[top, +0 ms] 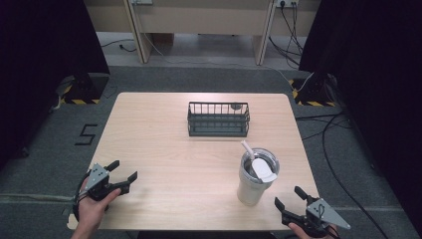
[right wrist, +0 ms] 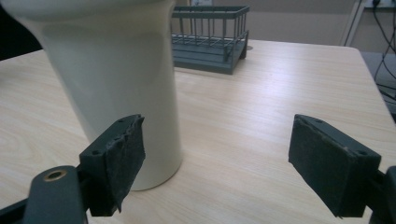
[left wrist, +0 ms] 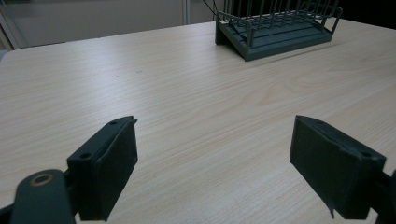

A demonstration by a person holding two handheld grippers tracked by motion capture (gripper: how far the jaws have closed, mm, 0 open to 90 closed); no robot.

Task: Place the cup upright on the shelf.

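Grey carpet and dark curtains sit around a light wooden table, and cables trail on the floor past its right edge. Toward the far edge of the table stands a dark wire basket — it looks like a small rack with thin bars and a flat bottom. Closer to the near right corner stands a cream tumbler, upright, with a clear lid and a white straw poking out. The work looks like it has hardly begun: the tumbler stands on the table well apart from the basket, and nothing is being held. My guess is the tumbler is the thing to pick up, since the right gripper is near it, just by the near edge of the table. In the right gripper view the tumbler stands close in front of the left pad, but I can't tell if they touch, and it is not between the pads. The fingers are spread wide and hold nothing. The left gripper is near the near left corner, held in a hand — its fingers are wide apart too, with only bare table between them. So the grab and the lift are all left to do.
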